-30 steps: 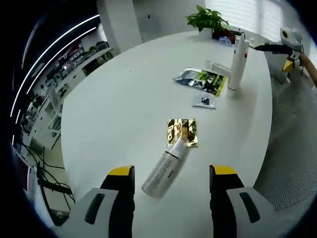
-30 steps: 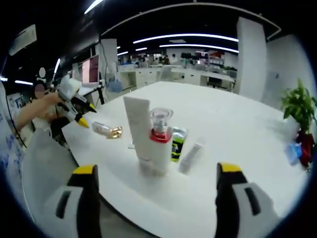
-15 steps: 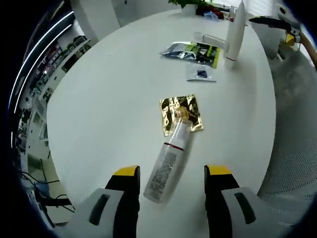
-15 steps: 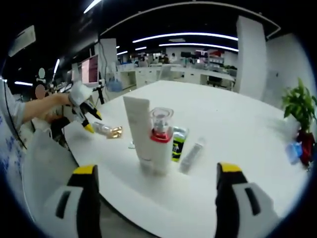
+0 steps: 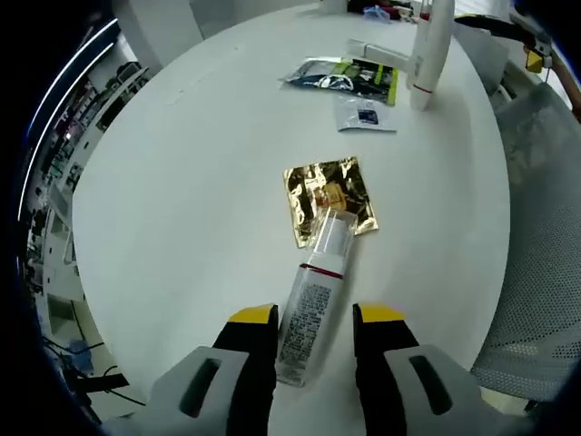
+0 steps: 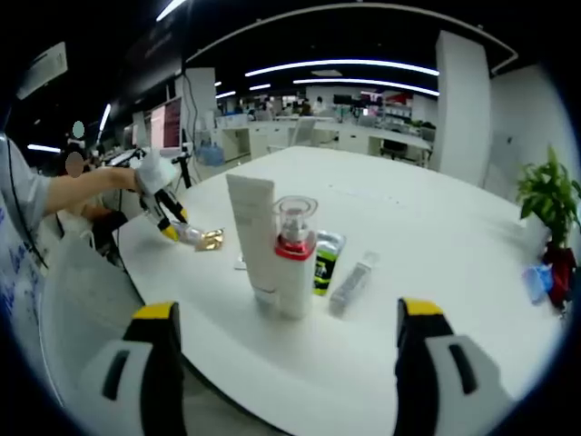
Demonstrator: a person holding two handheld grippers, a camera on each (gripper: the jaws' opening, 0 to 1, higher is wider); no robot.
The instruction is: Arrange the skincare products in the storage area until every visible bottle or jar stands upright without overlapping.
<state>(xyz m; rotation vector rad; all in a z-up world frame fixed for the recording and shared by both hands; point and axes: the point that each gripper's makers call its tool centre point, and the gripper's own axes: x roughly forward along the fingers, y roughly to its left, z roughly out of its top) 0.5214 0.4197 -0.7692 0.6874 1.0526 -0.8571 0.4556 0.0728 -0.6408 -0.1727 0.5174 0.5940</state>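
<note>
A white bottle with a clear cap (image 5: 311,304) lies on its side on the round white table (image 5: 191,182), its cap resting on a gold sachet (image 5: 327,186). My left gripper (image 5: 316,314) is open, its jaws close on either side of the bottle's base. From the right gripper view, the left gripper (image 6: 168,216) sits low over that bottle (image 6: 191,235). My right gripper (image 6: 289,309) stands wide open before an upright white tube (image 6: 251,234) and an upright pump bottle with a red collar (image 6: 295,259). A slim tube (image 6: 352,277) lies flat beside them.
A green and black sachet (image 5: 349,77) and a small clear sachet (image 5: 365,113) lie near the upright tube (image 5: 431,45). A mesh chair (image 5: 540,272) stands off the table's edge. A potted plant (image 6: 545,195) is at the far side. A person's arm (image 6: 82,191) reaches in.
My left gripper has dropped closer over the lying bottle and its jaws have narrowed around it. The right gripper has held still and wide open.
</note>
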